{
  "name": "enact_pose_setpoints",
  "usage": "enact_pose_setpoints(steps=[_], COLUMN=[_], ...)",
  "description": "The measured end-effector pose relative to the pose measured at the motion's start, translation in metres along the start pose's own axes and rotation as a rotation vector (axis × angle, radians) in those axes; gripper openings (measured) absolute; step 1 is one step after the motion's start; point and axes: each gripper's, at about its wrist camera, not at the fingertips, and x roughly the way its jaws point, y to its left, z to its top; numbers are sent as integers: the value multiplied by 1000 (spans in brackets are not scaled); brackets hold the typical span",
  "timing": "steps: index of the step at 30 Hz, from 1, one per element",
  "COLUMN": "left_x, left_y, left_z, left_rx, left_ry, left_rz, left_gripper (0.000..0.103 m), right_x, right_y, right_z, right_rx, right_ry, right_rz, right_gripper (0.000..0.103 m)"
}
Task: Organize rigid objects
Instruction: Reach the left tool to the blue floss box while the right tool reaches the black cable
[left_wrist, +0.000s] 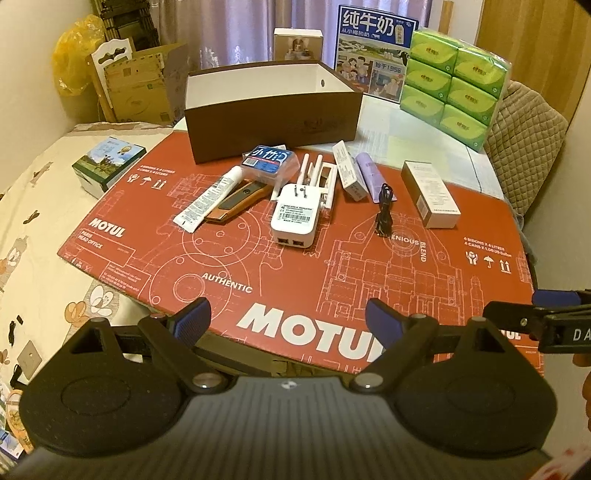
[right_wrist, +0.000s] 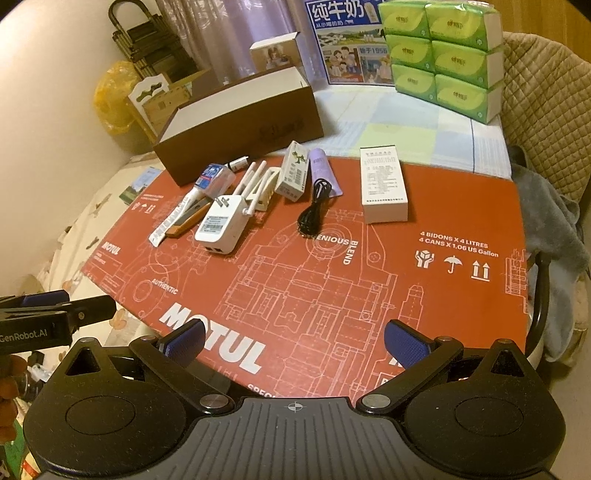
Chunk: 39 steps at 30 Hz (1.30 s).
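Both hand-held grippers (left_wrist: 288, 321) (right_wrist: 295, 341) gape empty over red "MOTUL" cardboard (left_wrist: 369, 273); repeater (left_wrist: 293, 216) reads "WIRELESS-N REPEATER".

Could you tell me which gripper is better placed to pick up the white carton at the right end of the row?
Probably the right gripper: open, and the white carton lies on its side of the row. The left gripper, also open, faces the tube and repeater.

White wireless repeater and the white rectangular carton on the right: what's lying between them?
Between repeater and carton: a coiled black cable, a lilac tube, a small white box. Clearest in the right wrist view.
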Motion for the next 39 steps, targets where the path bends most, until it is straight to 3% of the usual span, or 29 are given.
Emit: enact_pose_setpoints(steps=[9, 20, 22, 28, 39], left_x=[31, 97, 111, 150, 200], left_y=[5, 17, 23, 38, 64], left_z=[22, 92, 103, 125, 148], left_rx=[22, 94, 97, 104, 134], left_ry=[8, 7, 15, 33, 55], left_rz=[-31, -111, -113, -128, -165], left_gripper=[89, 88, 88, 87, 87], right_x=[14, 54, 67, 116, 179], right_y=[-9, -21, -17, -8, -1], right_z=[11, 63, 72, 93, 118], right_rx=[48, 179, 182, 184, 188], right_ry=[-9, -74, -73, -10, -5], right_rz=[-31, -106, -105, -127, -175], right_gripper=[101, 101, 87, 66, 41])
